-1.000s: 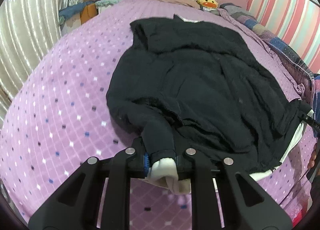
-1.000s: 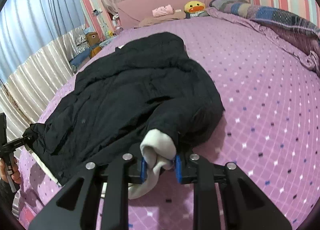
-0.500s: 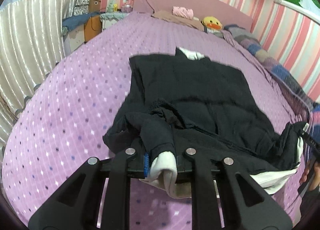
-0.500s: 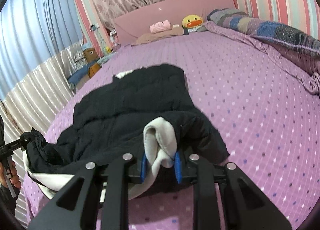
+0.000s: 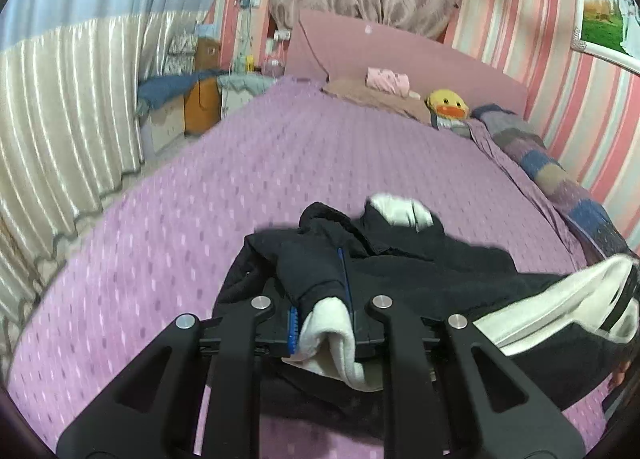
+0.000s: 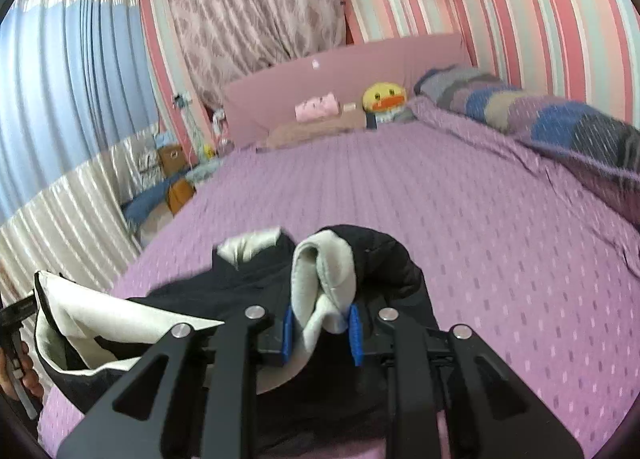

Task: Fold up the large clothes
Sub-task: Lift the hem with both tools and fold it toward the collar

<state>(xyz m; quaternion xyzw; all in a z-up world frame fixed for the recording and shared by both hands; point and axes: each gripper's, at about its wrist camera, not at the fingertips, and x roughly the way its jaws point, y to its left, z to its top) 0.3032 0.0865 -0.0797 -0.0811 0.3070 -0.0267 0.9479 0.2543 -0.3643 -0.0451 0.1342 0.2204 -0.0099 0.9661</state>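
A large black jacket with white fleece lining hangs bunched above the purple bed. My left gripper is shut on one corner of its hem, where white lining folds out between the blue pads. In the right wrist view my right gripper is shut on the other hem corner, a fold of white lining standing up between its pads. The rest of the jacket sags between the two grippers, with its far part still on the bed. Its white collar shows at the far end.
A pink headboard, a yellow duck toy, a pink folded item and a patchwork quilt lie at the bed's far end and right side. Curtains and boxes stand to the left. A hand shows at the right wrist view's left edge.
Both grippers have risen and drawn back with the hem corners. The jacket, flat and spread a second ago, is now lifted and bunched toward the bed's near end.
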